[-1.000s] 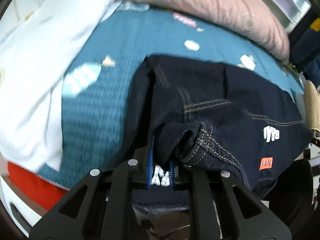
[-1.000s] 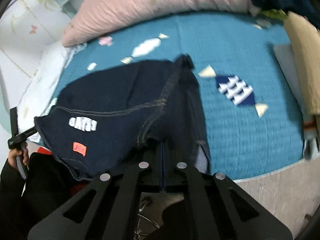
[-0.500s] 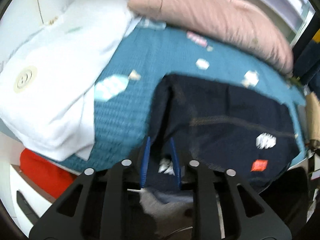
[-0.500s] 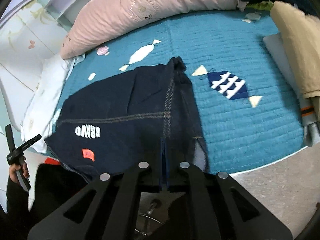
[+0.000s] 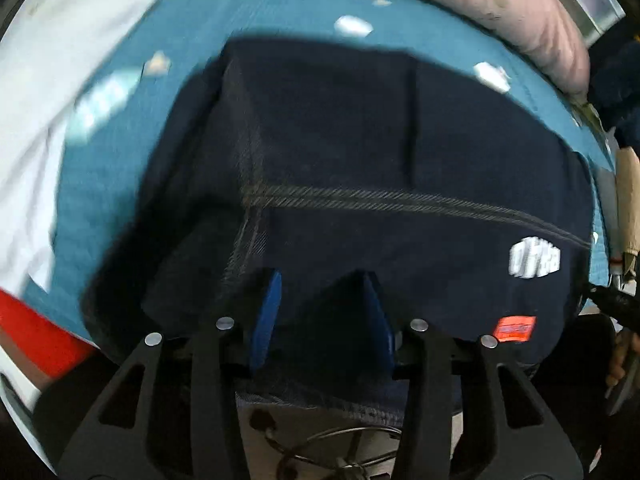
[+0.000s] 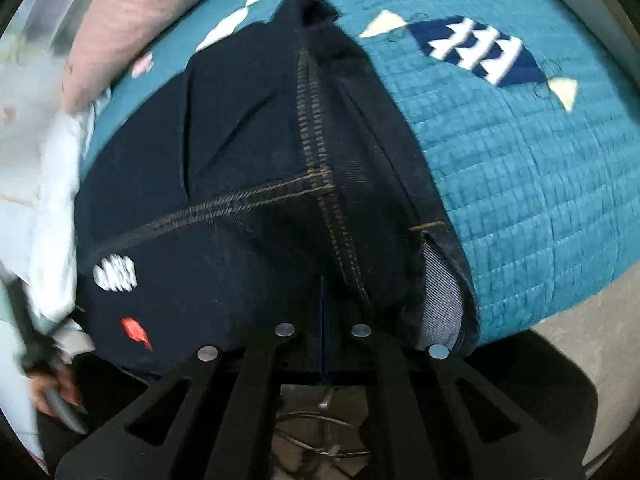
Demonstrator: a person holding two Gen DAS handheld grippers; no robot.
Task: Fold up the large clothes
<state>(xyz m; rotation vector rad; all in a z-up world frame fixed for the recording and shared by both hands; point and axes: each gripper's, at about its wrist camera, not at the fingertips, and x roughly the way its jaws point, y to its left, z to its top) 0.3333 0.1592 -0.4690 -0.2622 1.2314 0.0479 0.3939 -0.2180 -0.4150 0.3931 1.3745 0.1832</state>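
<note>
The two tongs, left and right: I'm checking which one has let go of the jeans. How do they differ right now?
The left tongs stand open, blue pads spread with the dark jeans lying between them; the right tongs are closed, pads pressed into one thin line. The left tongs sit near the jeans' edge by the white sheet; the right tongs sit by the stitched seam near the upturned hem. Both hover low over the same jeans on the teal quilt.

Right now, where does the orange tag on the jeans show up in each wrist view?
Left wrist: the orange tag sits low on the right, below the white lettering, near the jeans' near edge.
Right wrist: the tag sits low on the left, below the lettering.
Shared landmark: the crossing of the double-stitched seams.
</note>
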